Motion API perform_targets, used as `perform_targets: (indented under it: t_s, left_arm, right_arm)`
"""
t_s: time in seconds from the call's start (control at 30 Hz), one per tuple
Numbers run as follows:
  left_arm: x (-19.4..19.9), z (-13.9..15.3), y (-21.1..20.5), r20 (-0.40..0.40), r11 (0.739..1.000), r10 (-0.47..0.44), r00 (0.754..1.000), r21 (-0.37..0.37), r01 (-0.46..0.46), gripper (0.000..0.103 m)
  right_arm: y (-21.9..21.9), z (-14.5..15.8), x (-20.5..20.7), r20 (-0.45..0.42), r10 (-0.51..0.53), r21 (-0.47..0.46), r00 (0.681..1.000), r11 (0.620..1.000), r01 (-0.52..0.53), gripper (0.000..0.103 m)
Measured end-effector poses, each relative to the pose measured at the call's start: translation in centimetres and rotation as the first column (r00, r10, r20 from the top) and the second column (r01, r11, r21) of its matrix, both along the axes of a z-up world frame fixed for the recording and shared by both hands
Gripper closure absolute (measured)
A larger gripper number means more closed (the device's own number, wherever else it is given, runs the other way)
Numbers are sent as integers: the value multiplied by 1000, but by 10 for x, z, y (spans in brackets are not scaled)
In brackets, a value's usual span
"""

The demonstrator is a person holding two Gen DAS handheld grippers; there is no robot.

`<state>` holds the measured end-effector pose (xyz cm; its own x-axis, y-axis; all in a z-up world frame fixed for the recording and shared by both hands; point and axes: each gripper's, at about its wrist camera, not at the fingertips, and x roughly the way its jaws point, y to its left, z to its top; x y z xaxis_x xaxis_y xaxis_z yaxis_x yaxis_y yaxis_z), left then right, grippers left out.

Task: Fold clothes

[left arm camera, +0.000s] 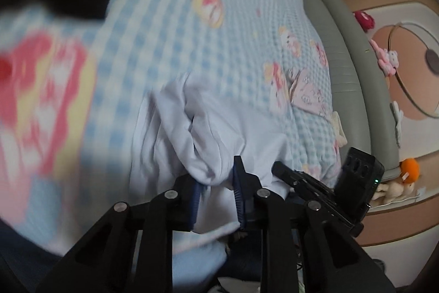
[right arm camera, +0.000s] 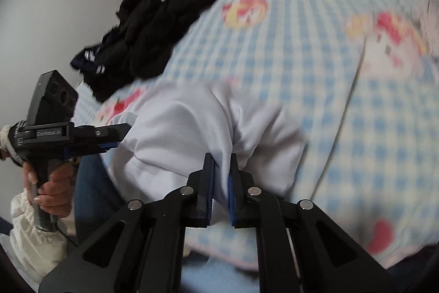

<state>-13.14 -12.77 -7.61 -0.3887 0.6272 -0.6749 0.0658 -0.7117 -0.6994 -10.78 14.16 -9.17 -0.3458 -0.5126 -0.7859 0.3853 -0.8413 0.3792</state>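
A white garment (left arm camera: 192,128) hangs bunched over a bed with a blue checked blanket (left arm camera: 170,26). My left gripper (left arm camera: 215,175) is shut on a thick fold of it, with cloth bulging between the blue pads (left arm camera: 238,191). In the right wrist view the same white garment (right arm camera: 192,128) is pinched between the narrow jaws of my right gripper (right arm camera: 221,164). The left gripper (right arm camera: 123,137) shows at the left there, gripping the cloth's other edge. The right gripper (left arm camera: 275,169) appears at the garment's right edge in the left wrist view. Both views are motion-blurred.
A pile of black clothes (right arm camera: 148,40) lies on the checked blanket (right arm camera: 343,128) near a white wall (right arm camera: 55,4). A hand (right arm camera: 55,188) holds the left gripper's handle, beside a leg in jeans (right arm camera: 90,197). A grey padded bed edge (left arm camera: 348,67) and plush toys (left arm camera: 410,169) are at right.
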Motion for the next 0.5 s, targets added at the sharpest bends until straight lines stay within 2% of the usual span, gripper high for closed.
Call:
perform_targets:
  t_s: [0.13, 0.23, 0.3, 0.4, 0.5]
  left_arm:
    - [-25, 9, 2, -77, 997, -22, 997, -79, 16, 85]
    - [-40, 4, 14, -100, 990, -45, 994, -138, 31, 85]
    - [-38, -5, 20, -103, 982, -65, 993, -182, 45, 85]
    - [-27, -35, 23, -48, 970, -81, 996, -233, 68, 84]
    - [-12, -54, 10, -4, 981, -74, 997, -182, 72, 81]
  right_arm:
    - [-6, 15, -14, -98, -9, 39, 995, 999, 13, 98]
    - [-13, 17, -20, -150, -6, 77, 989, 997, 18, 98]
    - [-18, 12, -21, -150, -1, 103, 989, 995, 17, 97]
    - [-14, -17, -12, -104, 12, 169, 994, 986, 6, 97]
    - [-1, -46, 0, -12, 17, 149, 1000, 989, -15, 91]
